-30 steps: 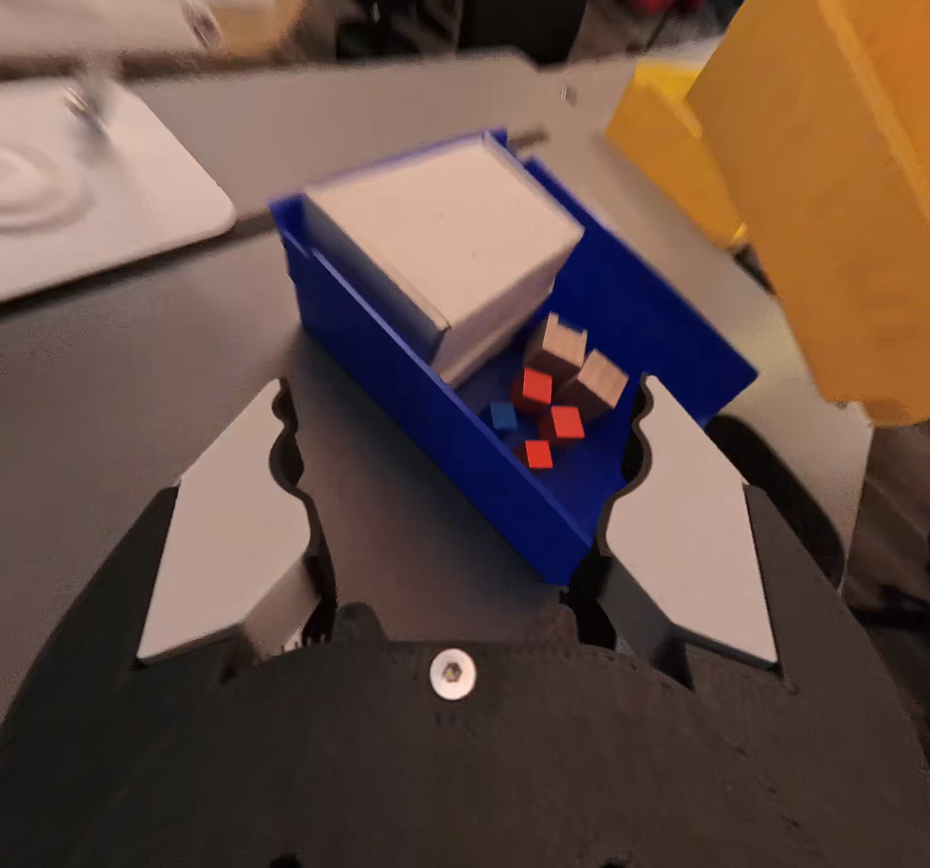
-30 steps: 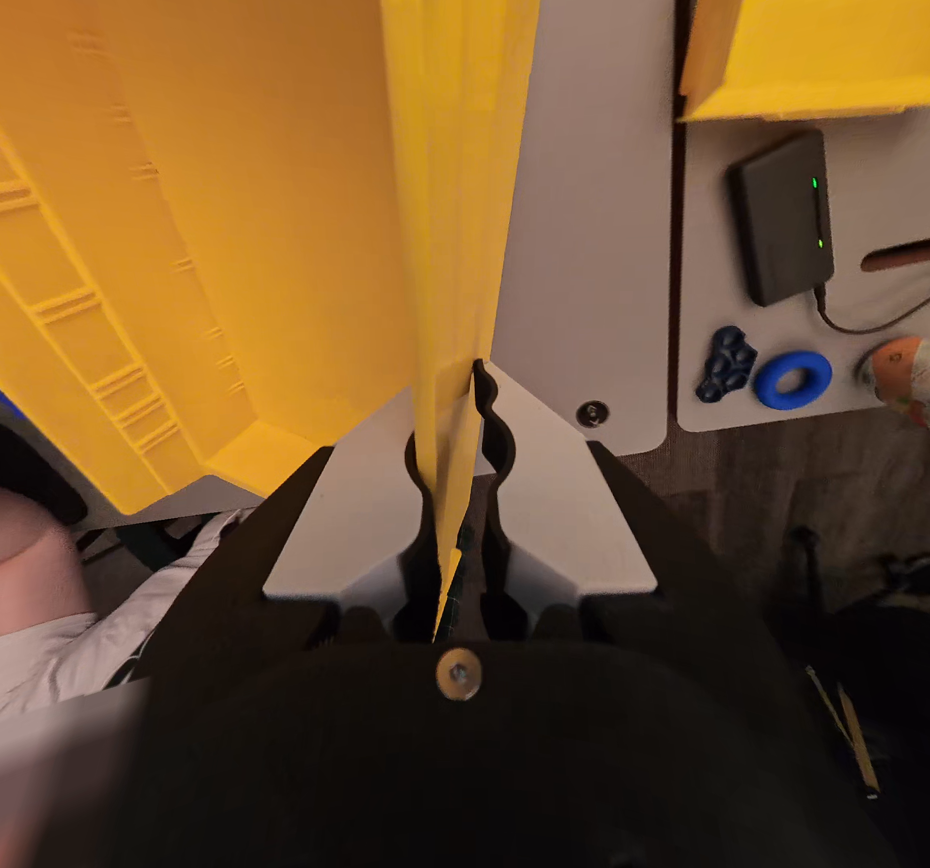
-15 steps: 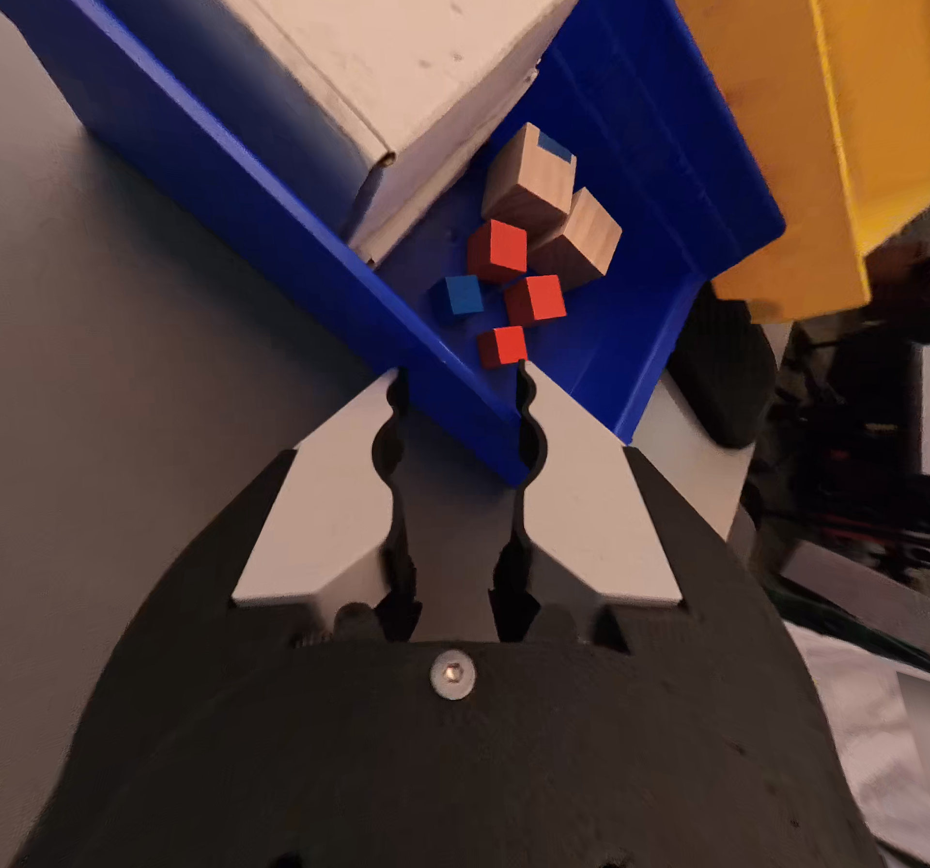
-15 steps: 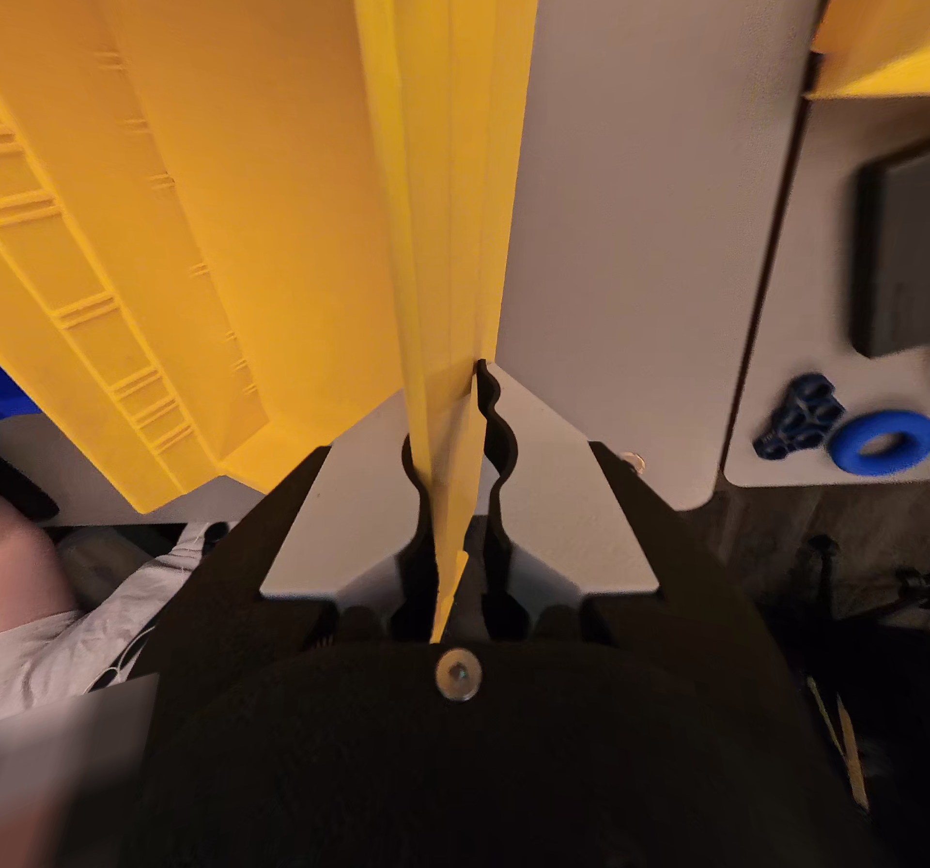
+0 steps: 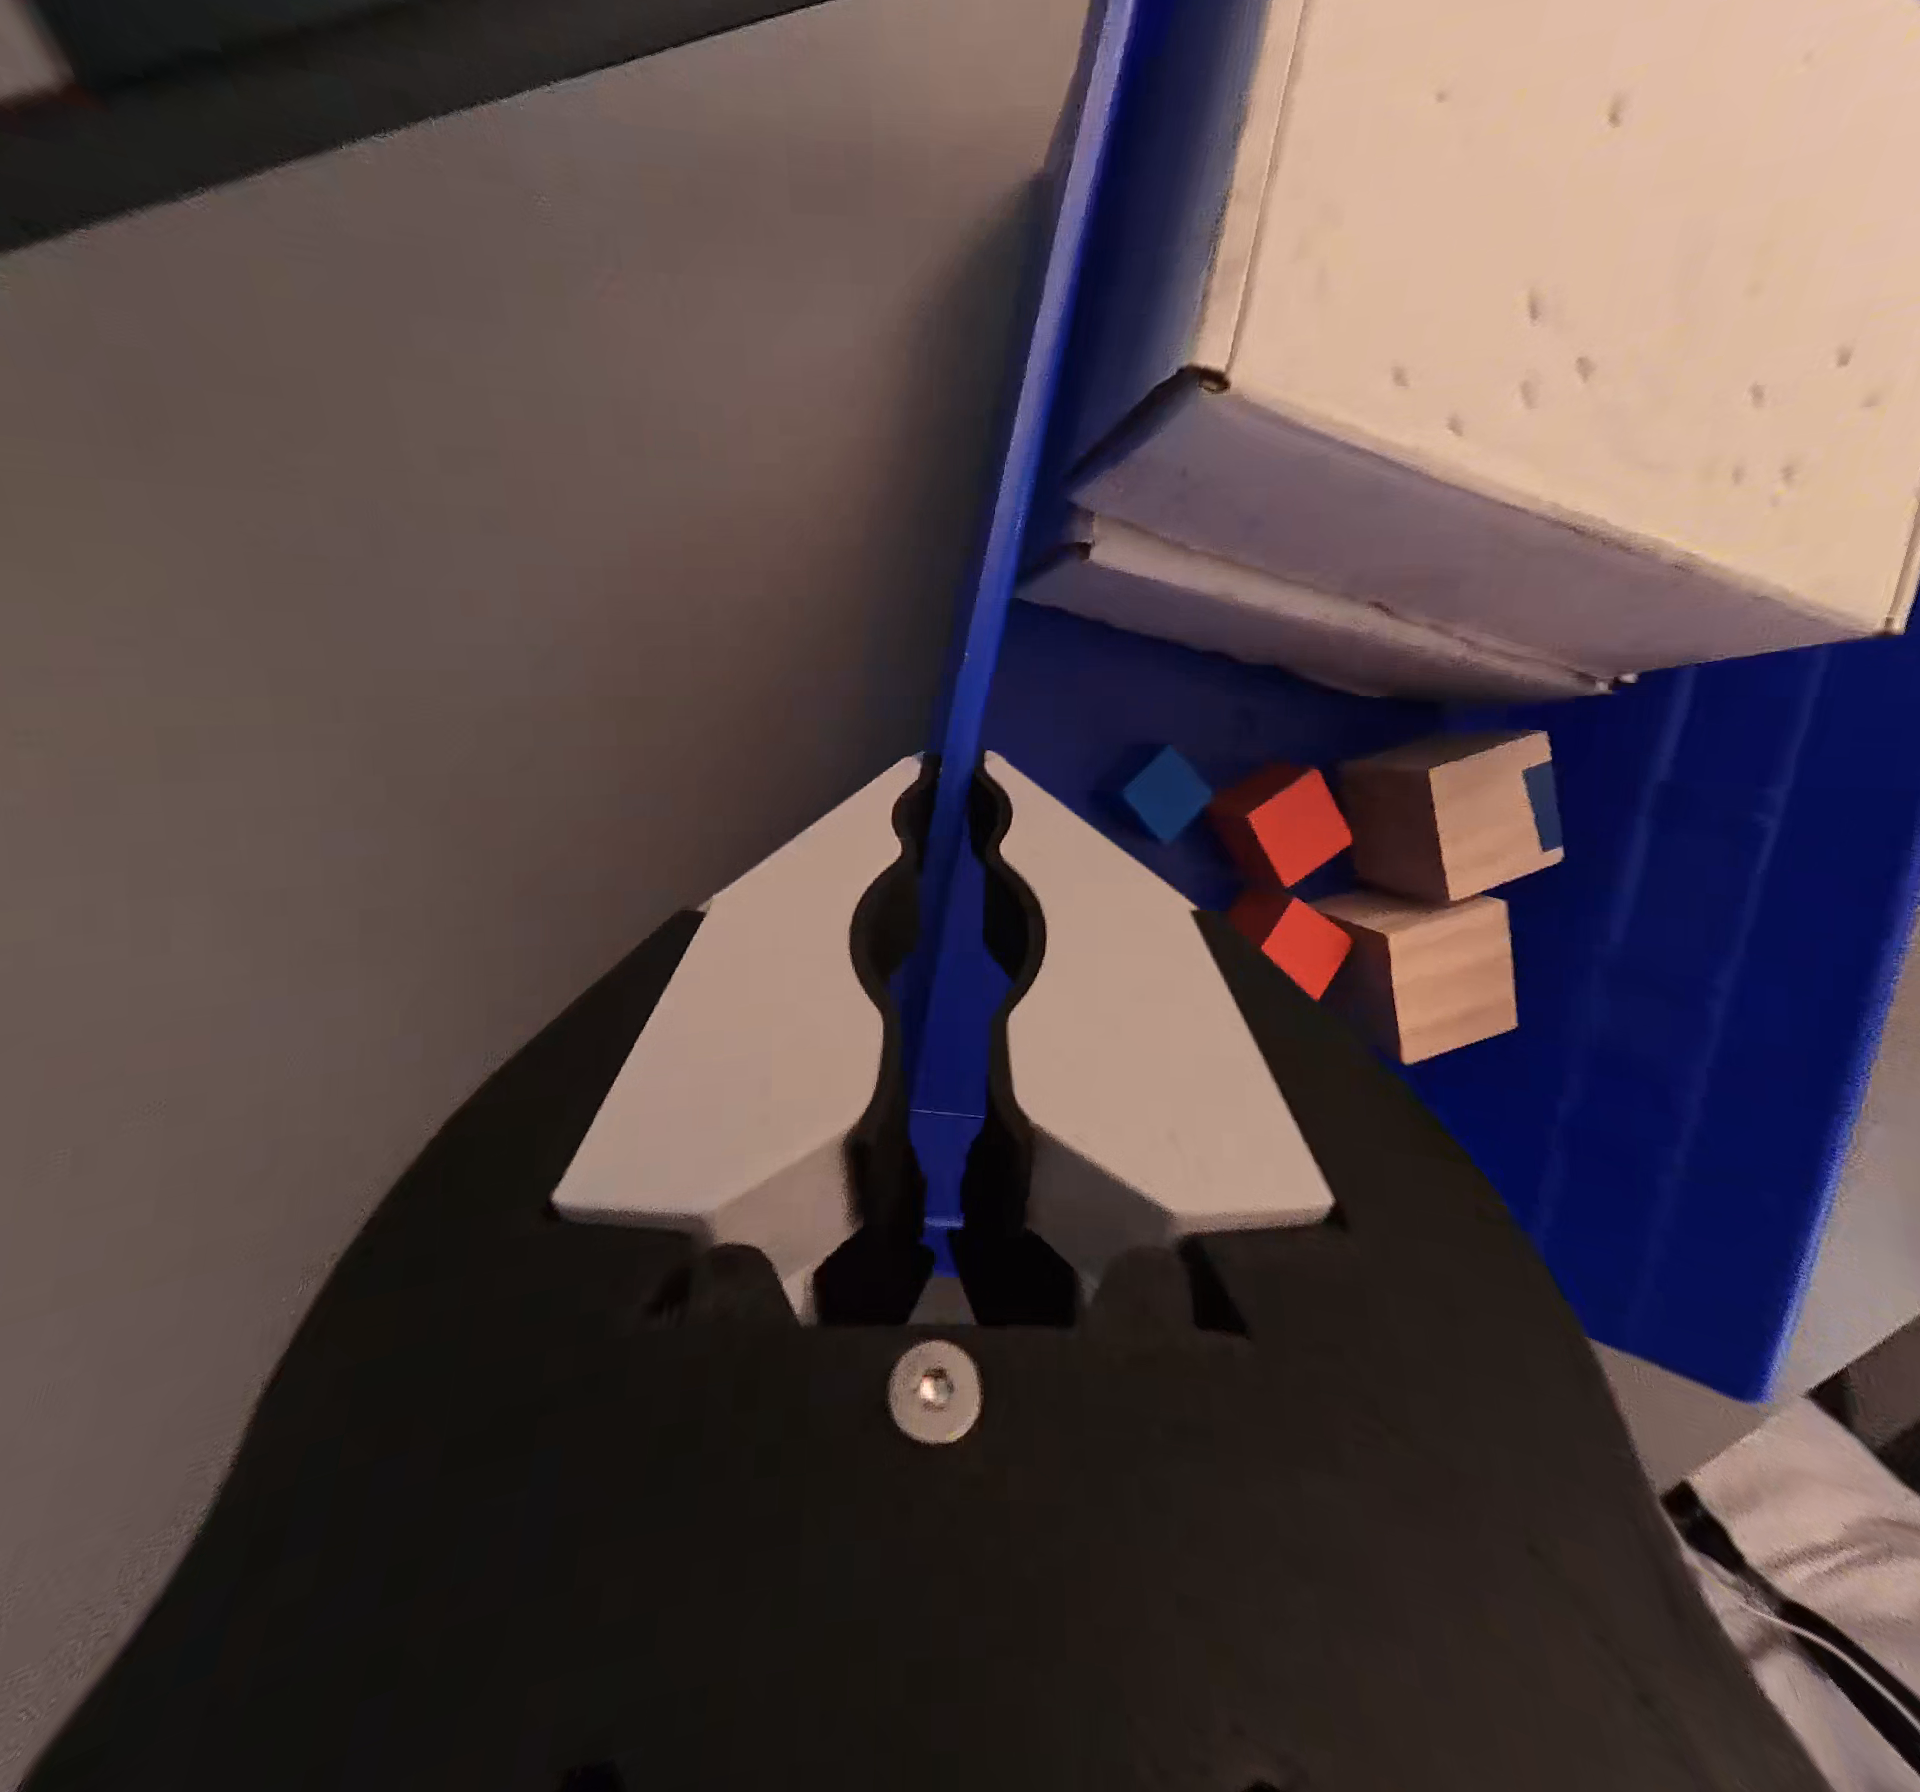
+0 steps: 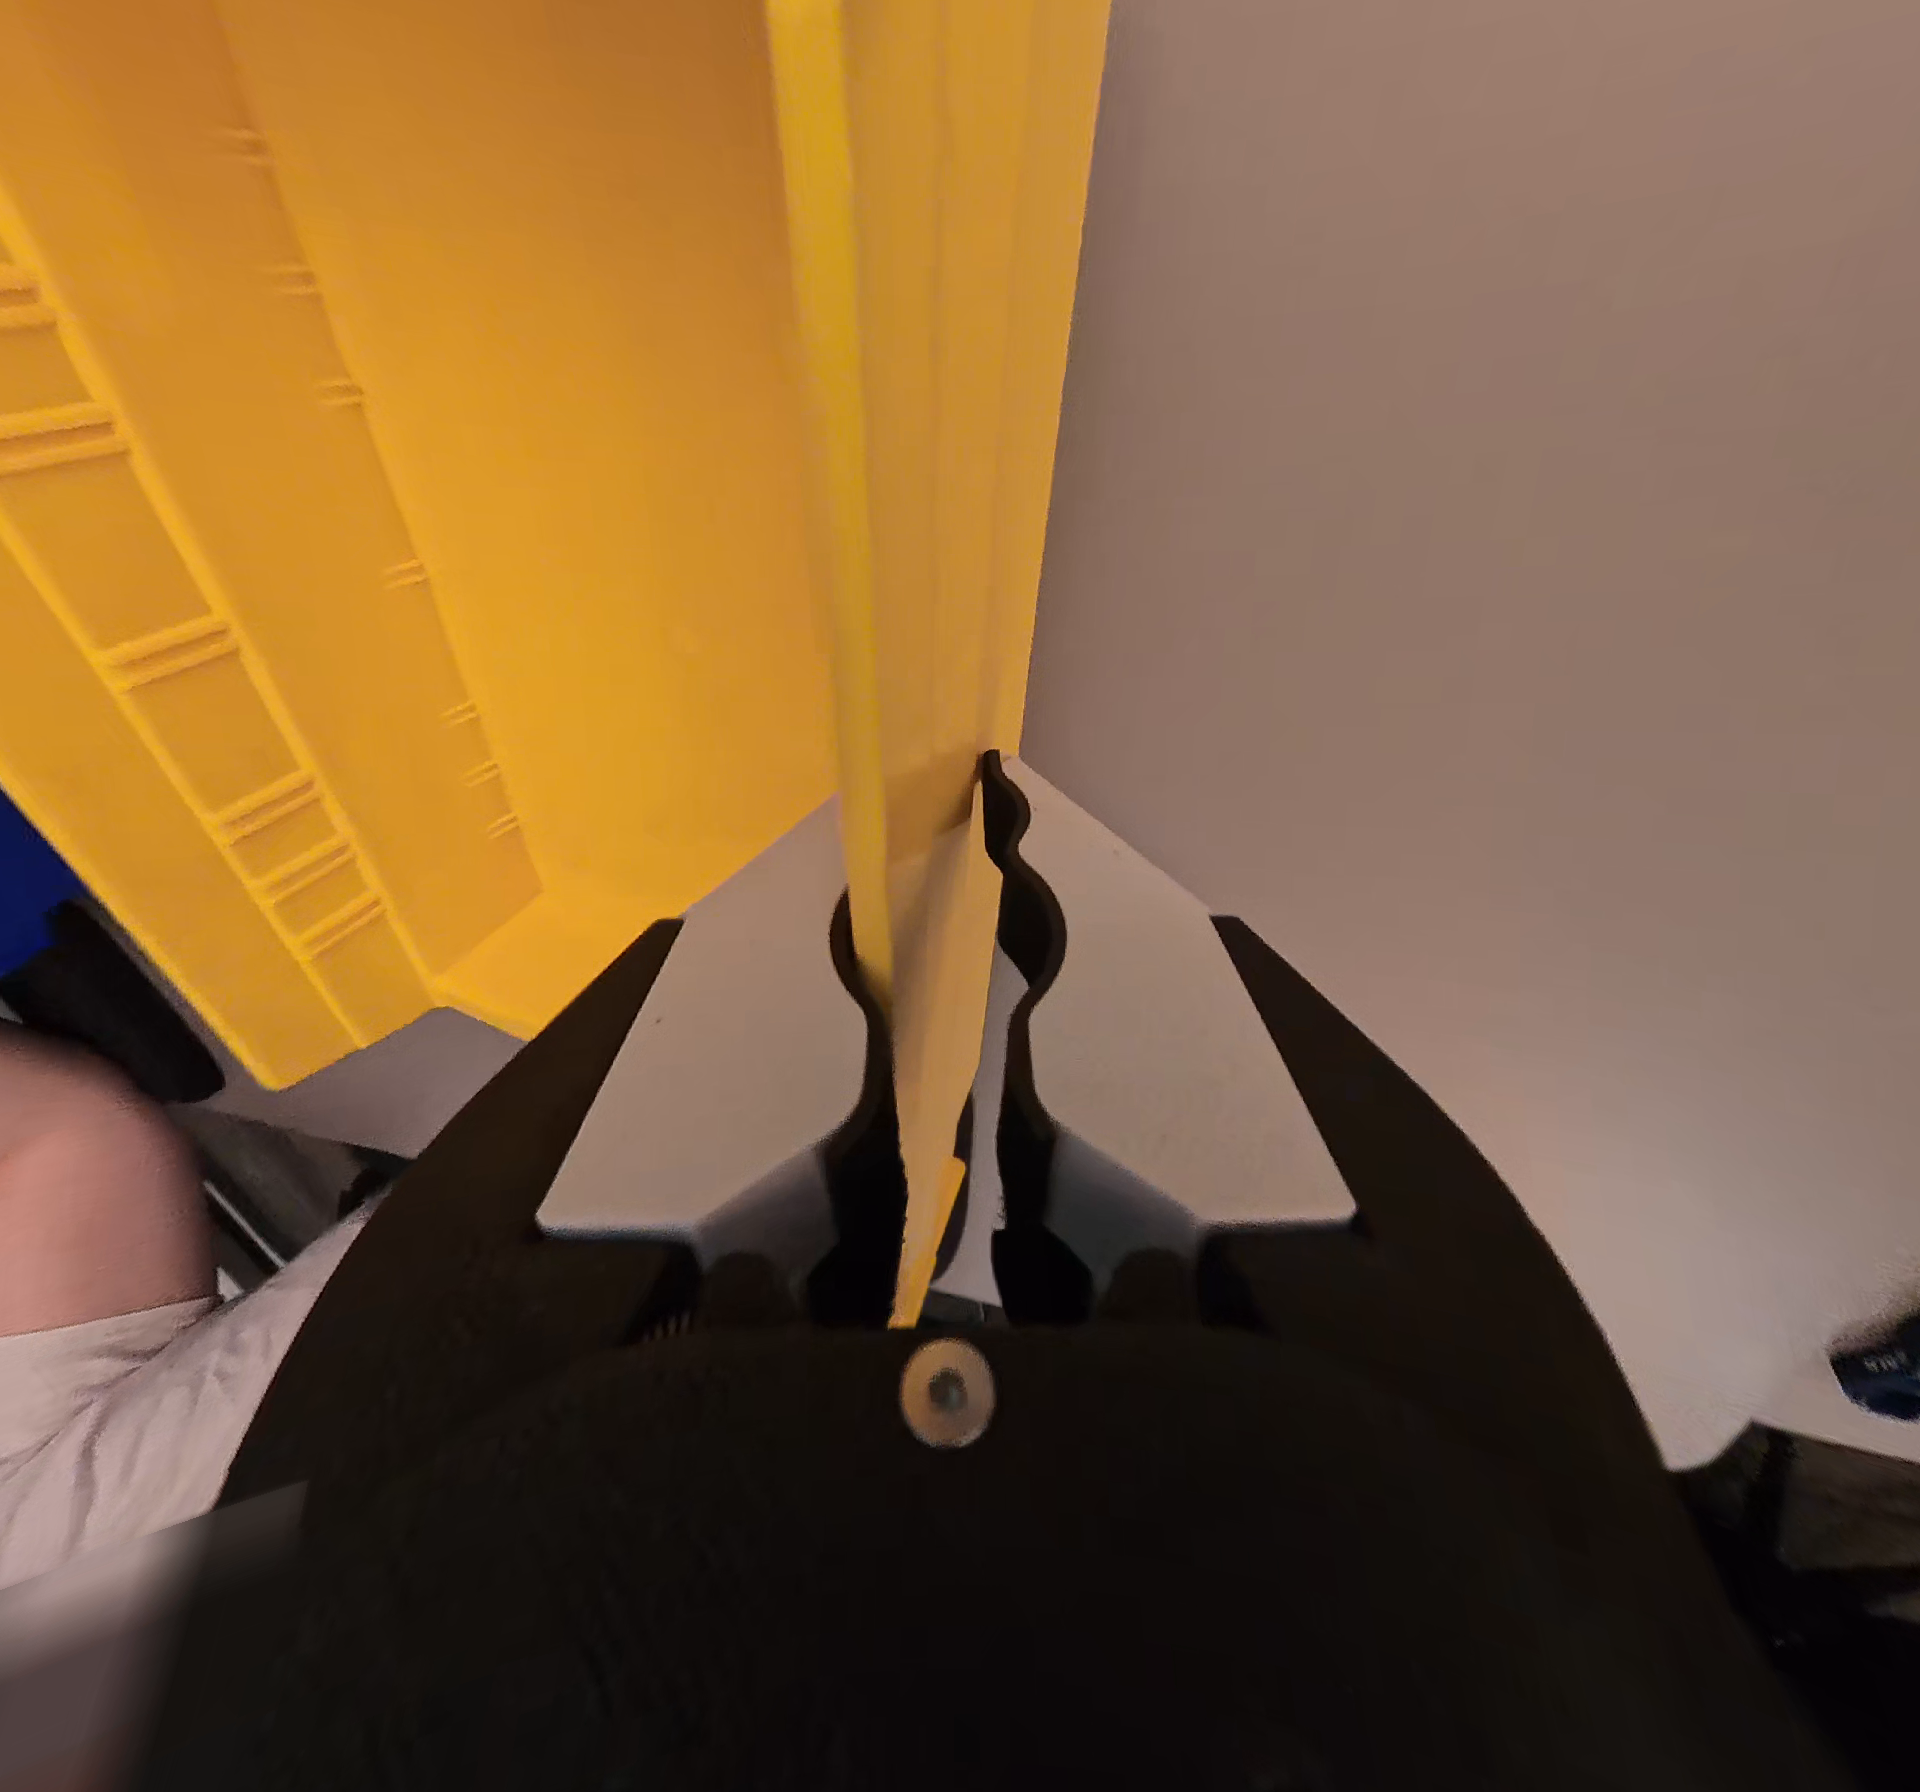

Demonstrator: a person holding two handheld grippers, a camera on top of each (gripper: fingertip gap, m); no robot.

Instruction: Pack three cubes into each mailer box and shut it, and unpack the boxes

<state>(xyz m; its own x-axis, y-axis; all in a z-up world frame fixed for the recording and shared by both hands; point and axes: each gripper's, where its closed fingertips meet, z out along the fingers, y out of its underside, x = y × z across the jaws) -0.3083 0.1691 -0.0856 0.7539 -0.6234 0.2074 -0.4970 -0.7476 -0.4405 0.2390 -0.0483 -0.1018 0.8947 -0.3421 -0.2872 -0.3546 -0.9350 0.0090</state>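
Note:
In the left wrist view my left gripper (image 5: 951,766) is shut on the side wall of a blue bin (image 5: 1714,1067). The bin holds a closed white mailer box (image 5: 1558,236) and several cubes: a small blue cube (image 5: 1166,793), two red cubes (image 5: 1288,823), and two larger wooden cubes (image 5: 1455,812). In the right wrist view my right gripper (image 6: 940,766) is shut on the wall of a yellow bin (image 6: 468,392), whose inside shows empty at the left.
Both bins are over a grey table (image 5: 468,547). A white board (image 6: 1507,495) lies under the yellow bin. A person's arm and light clothing (image 6: 94,1327) show at the lower left of the right wrist view.
My left gripper moved onto the blue bin and closed on its wall; one second ago it was open short of it. The right gripper has carried the yellow bin across, so the board's small items left view.

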